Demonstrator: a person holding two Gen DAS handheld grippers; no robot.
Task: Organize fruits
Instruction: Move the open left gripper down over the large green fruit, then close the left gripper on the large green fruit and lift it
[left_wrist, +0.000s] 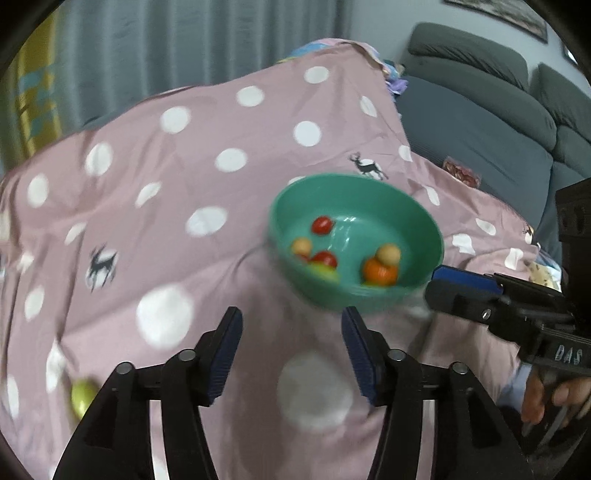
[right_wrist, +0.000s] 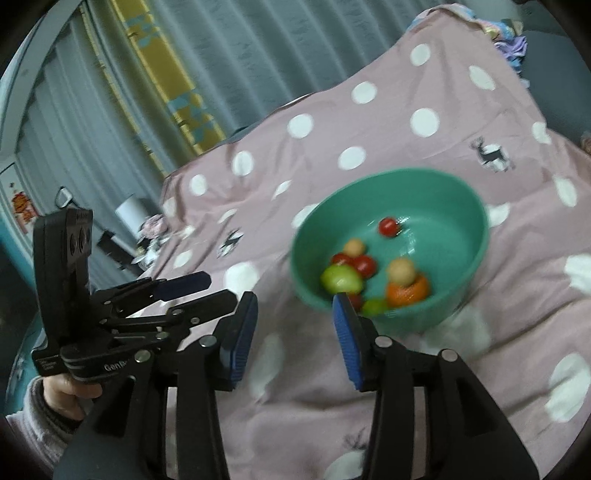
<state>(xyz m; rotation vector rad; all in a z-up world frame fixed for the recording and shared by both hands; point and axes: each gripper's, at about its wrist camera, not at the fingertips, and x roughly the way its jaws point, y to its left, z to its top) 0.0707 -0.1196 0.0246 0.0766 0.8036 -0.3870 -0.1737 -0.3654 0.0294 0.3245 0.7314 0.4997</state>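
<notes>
- Scene: green bowl (left_wrist: 356, 240) sits on a pink polka-dot cloth (left_wrist: 177, 206), right of centre in the left wrist view, centre-right in the right wrist view.
- Bowl contents: an orange (right_wrist: 408, 290), two tan round fruits, several small red ones, a green fruit (right_wrist: 341, 278) against the near wall. Motion blur, so no exact count.
- Left gripper (left_wrist: 291, 350): jaws spread, nothing between the pads, only cloth showing. Bottom centre of its own view, short of the bowl.
- Right gripper (right_wrist: 295, 338): jaws parted, narrower gap, empty. Its right pad overlaps the bowl's near rim in its view; I can't tell whether it touches.
- Each gripper also shows in the other's camera: the right one at the right edge of the left wrist view, the left one at lower left of the right wrist view, each with a hand on the handle.
- Loose fruit: one yellow-green fruit (left_wrist: 83, 397) lies on the cloth at lower left of the left wrist view, well apart from the bowl, partly hidden behind the left gripper's finger.
- Step, my read: between picks. Both grippers empty, most fruit in the bowl, one stray left.
- Next move, my read: swing the left gripper toward the lower-left stray, straddle it, close gently since it's round and likely to roll on soft cloth, then carry it over the bowl rim.
- Risk: nudging the fruit with one finger before the jaws are centred.
</notes>
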